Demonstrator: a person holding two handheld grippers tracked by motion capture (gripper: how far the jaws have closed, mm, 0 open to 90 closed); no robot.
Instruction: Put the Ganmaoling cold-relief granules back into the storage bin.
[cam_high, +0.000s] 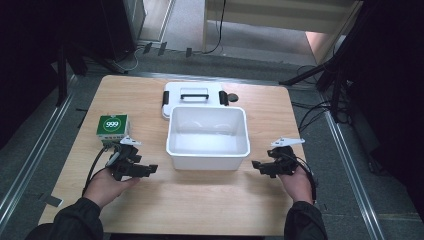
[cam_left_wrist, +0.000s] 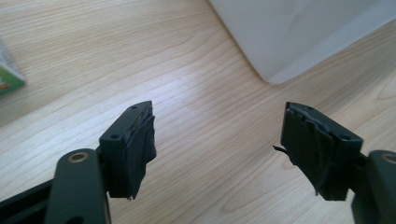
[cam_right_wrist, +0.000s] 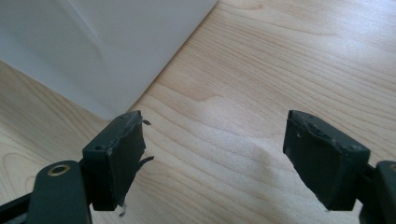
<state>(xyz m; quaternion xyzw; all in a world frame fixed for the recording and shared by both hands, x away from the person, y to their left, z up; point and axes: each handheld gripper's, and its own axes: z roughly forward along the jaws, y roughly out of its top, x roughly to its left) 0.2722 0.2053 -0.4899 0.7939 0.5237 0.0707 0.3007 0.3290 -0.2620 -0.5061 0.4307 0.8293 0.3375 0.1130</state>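
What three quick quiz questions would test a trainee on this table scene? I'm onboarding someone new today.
1. True or false: the white bin is empty.
2. Which gripper is nearest the green box: A left, B right?
3. Fill in: the lid lies ___ the bin, on the far side.

Key: 1 true. 2 A, the left gripper; the right gripper is across the bin. 3 behind. Both grippers' jaws stand apart, holding nothing.

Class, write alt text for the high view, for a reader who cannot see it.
A person's two hands each hold a black gripper, the left gripper and right gripper, on either side of an open white tub on a wooden table. Both sets of jaws are open and empty. The tub's white lid lies behind it, and a green box sits beyond the left gripper.
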